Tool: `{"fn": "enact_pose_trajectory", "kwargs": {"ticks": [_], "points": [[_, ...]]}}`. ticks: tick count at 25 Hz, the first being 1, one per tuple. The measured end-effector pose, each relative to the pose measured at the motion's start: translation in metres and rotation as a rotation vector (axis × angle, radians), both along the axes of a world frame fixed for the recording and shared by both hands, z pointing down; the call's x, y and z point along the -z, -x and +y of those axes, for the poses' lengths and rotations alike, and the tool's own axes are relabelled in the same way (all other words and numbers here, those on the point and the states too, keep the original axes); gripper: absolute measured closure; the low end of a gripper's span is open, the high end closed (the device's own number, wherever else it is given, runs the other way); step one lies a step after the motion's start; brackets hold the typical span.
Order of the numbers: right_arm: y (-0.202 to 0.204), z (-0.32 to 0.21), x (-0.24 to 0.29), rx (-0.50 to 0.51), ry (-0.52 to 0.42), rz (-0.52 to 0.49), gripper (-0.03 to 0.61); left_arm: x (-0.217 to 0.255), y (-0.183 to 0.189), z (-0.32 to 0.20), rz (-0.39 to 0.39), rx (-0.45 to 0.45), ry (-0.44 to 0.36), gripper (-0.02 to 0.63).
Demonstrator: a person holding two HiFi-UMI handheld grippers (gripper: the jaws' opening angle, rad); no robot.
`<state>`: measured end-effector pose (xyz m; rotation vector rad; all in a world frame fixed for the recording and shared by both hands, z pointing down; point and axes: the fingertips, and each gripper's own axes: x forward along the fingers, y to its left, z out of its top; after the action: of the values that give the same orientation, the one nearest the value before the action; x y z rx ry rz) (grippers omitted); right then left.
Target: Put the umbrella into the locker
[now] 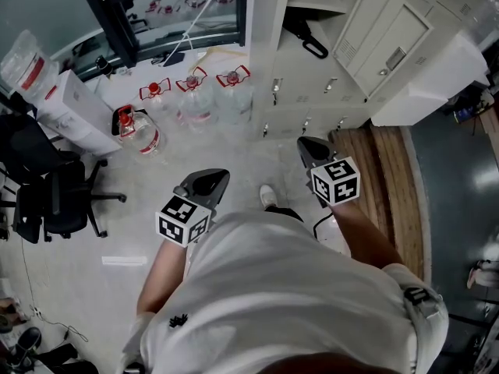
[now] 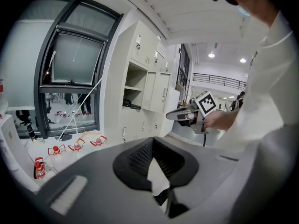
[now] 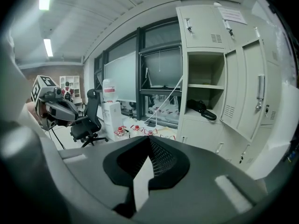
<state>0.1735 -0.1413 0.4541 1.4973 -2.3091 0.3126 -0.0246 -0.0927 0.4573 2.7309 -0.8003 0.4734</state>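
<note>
Right gripper view: black umbrella lies on a shelf inside the open locker. Right gripper jaws together, empty; left gripper likewise.

Four water bottles stand near the lockers. One black umbrella lies inside the lockers. One black office chair stands farther from the lockers than the bottles.
</note>
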Motion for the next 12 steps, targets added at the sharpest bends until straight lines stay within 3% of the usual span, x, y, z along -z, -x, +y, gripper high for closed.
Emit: {"fn": "enact_pose_trajectory", "kwargs": {"ticks": [12], "points": [[-0.023, -0.031, -0.007, 0.019, 0.028, -0.009, 0.577, -0.009, -0.030, -0.035, -0.016, -0.014, 0.034, 0.557]]}}
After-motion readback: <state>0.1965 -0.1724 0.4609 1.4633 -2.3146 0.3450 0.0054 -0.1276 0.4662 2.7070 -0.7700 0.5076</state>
